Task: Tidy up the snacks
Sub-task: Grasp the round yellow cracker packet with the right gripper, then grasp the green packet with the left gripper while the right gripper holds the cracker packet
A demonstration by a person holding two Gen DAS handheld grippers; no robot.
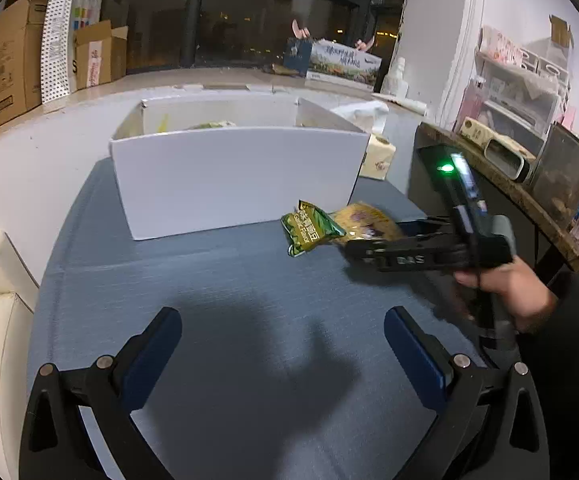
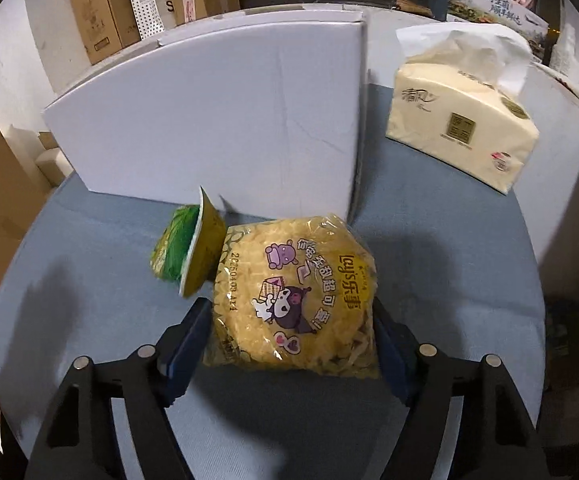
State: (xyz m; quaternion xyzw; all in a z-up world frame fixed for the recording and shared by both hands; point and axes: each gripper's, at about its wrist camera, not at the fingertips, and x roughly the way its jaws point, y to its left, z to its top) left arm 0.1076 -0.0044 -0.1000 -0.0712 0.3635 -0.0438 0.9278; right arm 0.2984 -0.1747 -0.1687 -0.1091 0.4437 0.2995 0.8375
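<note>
White box: landmark, on blue table; left wrist view alone shows open top, snacks inside. Tissue pack: right of box, clear only in right wrist view. Yellow chip bag: before box's right corner, between right gripper pads, both touching bag sides. Green snack packet: just left of bag, tilted. Left gripper: jaws wide, nothing between, bare tabletop ahead up to box.
</note>
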